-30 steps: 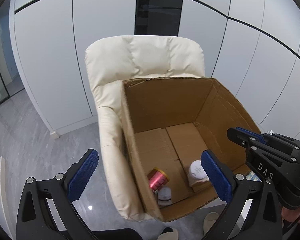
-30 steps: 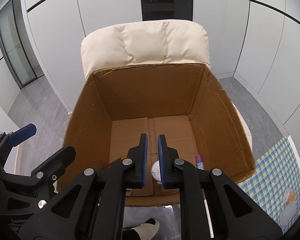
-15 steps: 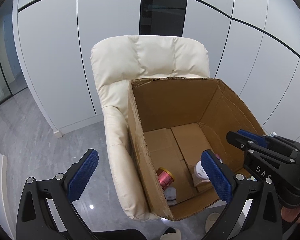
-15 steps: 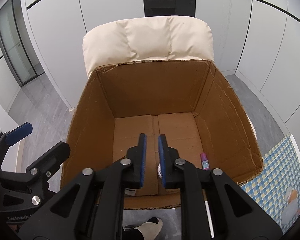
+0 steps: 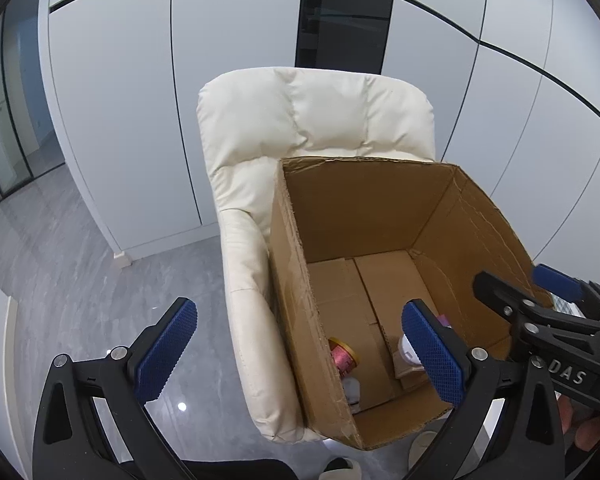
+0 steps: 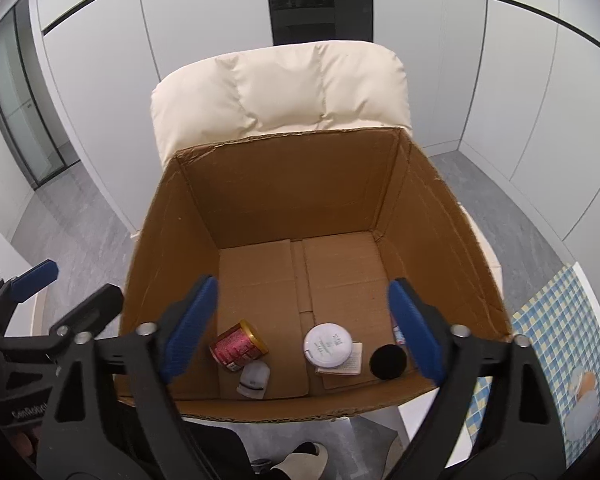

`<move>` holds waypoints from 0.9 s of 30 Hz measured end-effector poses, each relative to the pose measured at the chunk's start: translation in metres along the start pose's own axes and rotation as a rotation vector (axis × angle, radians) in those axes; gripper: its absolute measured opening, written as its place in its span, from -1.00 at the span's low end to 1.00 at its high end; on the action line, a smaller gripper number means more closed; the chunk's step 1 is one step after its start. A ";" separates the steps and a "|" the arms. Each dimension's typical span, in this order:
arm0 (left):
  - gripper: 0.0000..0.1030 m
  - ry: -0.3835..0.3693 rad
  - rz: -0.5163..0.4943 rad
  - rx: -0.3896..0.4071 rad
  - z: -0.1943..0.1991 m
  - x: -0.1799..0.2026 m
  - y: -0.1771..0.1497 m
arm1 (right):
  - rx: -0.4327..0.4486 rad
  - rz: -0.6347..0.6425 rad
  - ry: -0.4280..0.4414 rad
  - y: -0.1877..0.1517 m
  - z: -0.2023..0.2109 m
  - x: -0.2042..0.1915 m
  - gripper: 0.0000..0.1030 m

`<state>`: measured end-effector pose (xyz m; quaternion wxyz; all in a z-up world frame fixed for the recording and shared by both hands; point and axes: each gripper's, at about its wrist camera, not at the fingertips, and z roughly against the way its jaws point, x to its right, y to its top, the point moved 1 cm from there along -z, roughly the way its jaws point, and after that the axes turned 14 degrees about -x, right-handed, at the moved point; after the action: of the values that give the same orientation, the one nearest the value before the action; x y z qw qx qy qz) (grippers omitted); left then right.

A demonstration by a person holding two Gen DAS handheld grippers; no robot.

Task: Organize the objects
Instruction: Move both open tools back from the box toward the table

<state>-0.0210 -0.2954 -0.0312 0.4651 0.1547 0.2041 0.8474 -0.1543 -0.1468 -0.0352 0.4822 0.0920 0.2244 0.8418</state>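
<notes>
Both grippers hang above an open cardboard box [image 6: 284, 200] that stands on a cream padded armchair [image 6: 284, 84]. Right gripper [image 6: 304, 328] has its blue ribbed pads far apart and holds nothing; left gripper [image 5: 296, 354] is also spread wide and empty, with one pad over the grey floor and the other over the box. On the box bottom, near the front wall, lies a red can [image 6: 238, 346] with a gold rim; it is on its side, and its long axis runs from front-left to back-right, with the gold end toward the back-right. Just in front of it lies a small white cap-like piece [image 6: 254, 378]. Right of the can stands a round white jar [image 6: 327, 345] showing its flat lid, partly on a paper card [image 6: 350, 364]. Beside this is a round black object [image 6: 388, 362].
</notes>
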 end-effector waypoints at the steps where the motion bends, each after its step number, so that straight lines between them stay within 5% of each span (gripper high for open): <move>1: 0.99 0.001 0.004 0.000 0.000 0.000 0.001 | 0.001 0.000 -0.003 0.000 0.001 0.001 0.86; 5: 0.99 -0.001 0.007 0.001 0.001 0.000 0.002 | 0.013 -0.002 -0.041 -0.002 0.003 0.006 1.00; 27: 0.99 -0.029 -0.044 -0.003 -0.003 0.046 0.004 | 0.032 -0.058 -0.073 -0.017 0.019 0.052 1.00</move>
<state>-0.0490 -0.2588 -0.0292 0.4870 0.1619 0.1994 0.8348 -0.1609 -0.0898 -0.0294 0.5128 0.1239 0.2229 0.8198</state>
